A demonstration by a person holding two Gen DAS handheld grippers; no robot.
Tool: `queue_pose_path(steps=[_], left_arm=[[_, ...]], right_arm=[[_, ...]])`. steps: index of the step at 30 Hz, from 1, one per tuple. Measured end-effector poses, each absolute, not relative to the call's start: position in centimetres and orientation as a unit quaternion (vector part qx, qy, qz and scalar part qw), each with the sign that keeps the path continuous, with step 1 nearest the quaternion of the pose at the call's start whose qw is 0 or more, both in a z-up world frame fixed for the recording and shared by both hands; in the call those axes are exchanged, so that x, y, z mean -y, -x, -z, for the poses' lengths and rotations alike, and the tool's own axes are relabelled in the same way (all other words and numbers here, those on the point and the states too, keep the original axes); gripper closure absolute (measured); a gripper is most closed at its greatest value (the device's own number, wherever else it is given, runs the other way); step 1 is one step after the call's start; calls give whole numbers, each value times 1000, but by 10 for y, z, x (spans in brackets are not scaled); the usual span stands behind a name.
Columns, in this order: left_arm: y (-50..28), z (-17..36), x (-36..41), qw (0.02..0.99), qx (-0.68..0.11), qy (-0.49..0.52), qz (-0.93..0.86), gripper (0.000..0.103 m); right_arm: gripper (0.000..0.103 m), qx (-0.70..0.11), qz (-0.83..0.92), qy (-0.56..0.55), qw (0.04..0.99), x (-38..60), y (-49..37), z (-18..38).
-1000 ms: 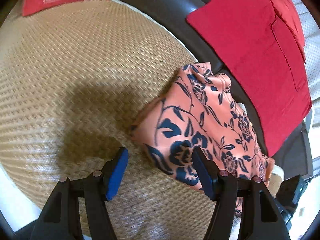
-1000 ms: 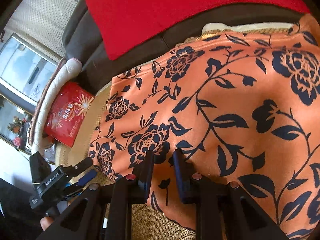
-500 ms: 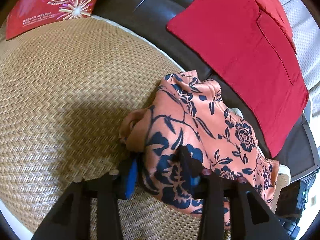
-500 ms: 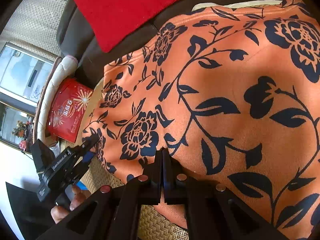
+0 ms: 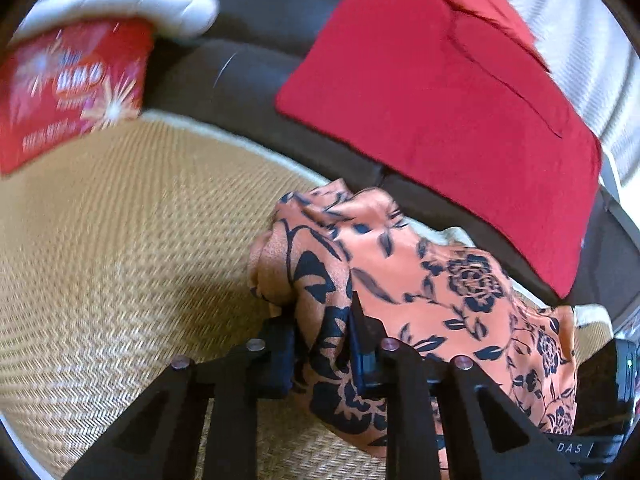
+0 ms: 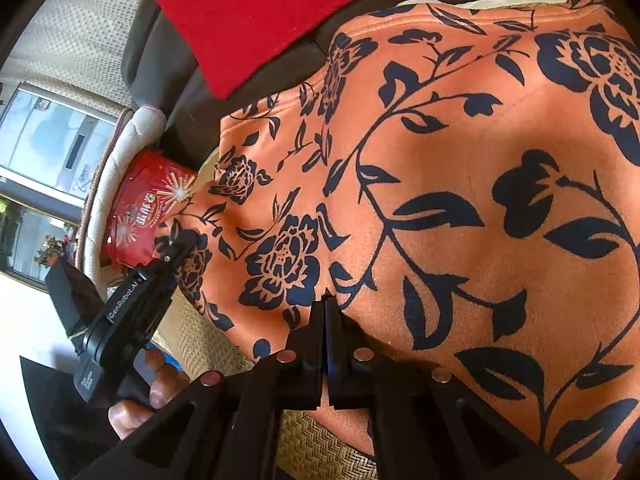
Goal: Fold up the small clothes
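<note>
An orange garment with dark blue flowers (image 5: 424, 280) lies on a woven straw mat (image 5: 100, 260). My left gripper (image 5: 322, 332) is shut on a bunched corner of it, lifted a little off the mat. In the right wrist view the same garment (image 6: 460, 200) fills most of the frame. My right gripper (image 6: 325, 312) is shut on its near edge. The left gripper (image 6: 176, 248) shows there at the left, held in a hand and gripping the far corner.
A folded red garment (image 5: 440, 100) lies on the dark sofa back (image 5: 256, 52) behind the mat. A red snack tin (image 5: 68, 88) sits at the mat's far left by a white cushion (image 5: 120, 4); the tin shows in the right wrist view (image 6: 148, 208) too.
My left gripper closed on the garment's corner and lifted it, bunching the cloth. My right gripper closed fully on the near edge. The left camera view tilted upward.
</note>
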State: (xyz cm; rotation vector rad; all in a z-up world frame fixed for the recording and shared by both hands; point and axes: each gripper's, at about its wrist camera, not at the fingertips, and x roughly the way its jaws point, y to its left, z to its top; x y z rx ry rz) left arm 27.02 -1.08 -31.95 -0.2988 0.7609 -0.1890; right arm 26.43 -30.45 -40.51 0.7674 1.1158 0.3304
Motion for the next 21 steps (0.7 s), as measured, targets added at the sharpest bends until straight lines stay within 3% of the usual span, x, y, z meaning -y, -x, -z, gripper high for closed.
queue_pose_path(steps=[4,10,12,21], left_arm=[[-260,293,32,932,-332,86,120,83],[-232,259,86,945,-271,6,181,87],[-221,251,111,940,-262,-11,217,92],[-198,262,198,905,-272,-77,318,93]], right_arm=[[96,-516,-165,-371,754,318,-258,394],[91,-434,-121,-418,789,383,-233,364],[78,-439,-91,-450,772,407,-231,376],[78,-417,-56,-519,744,469,-214,398]])
